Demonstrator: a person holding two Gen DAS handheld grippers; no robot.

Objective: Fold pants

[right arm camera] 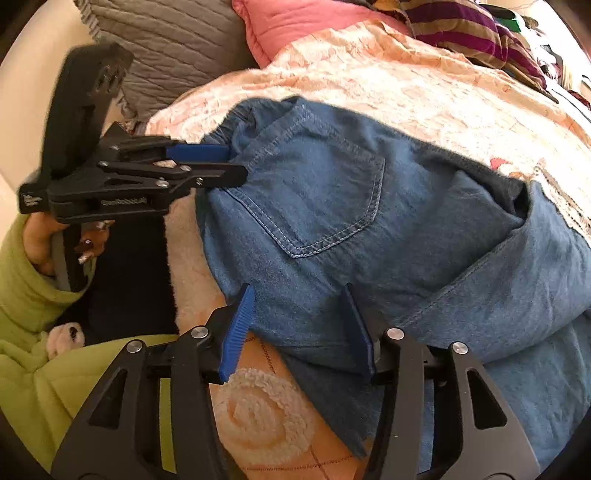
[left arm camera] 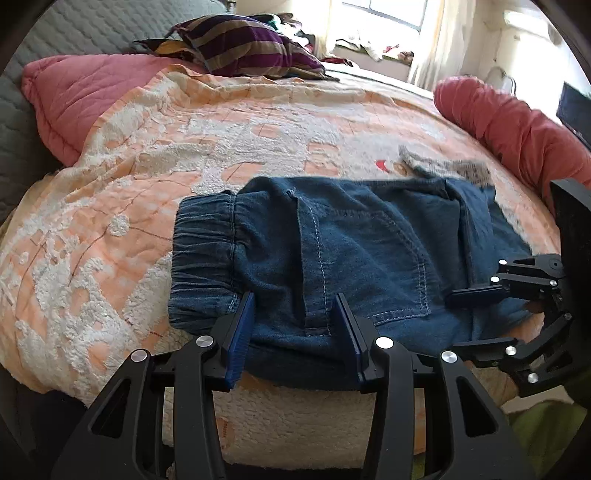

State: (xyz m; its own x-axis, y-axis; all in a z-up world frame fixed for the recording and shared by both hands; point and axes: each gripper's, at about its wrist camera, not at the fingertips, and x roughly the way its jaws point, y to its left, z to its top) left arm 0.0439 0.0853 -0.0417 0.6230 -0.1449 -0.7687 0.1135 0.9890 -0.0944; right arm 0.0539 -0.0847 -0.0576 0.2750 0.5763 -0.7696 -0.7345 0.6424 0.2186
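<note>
Straddling the folded pants (left arm camera: pixel 332 251) at their near edge, left fingers (left arm camera: pixel 236 325) and right fingers (right arm camera: pixel 240 321) both parted, gripping nothing; pants on the bed's orange bedspread (left arm camera: pixel 147 155), near its edge, could slip off if nudged.

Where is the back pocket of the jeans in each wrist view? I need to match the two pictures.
Left wrist view: the back pocket lies right of centre, past the left gripper.
Right wrist view: the back pocket lies centre, above the right gripper.
Shared landmark: the striped pillow at the top.
</note>
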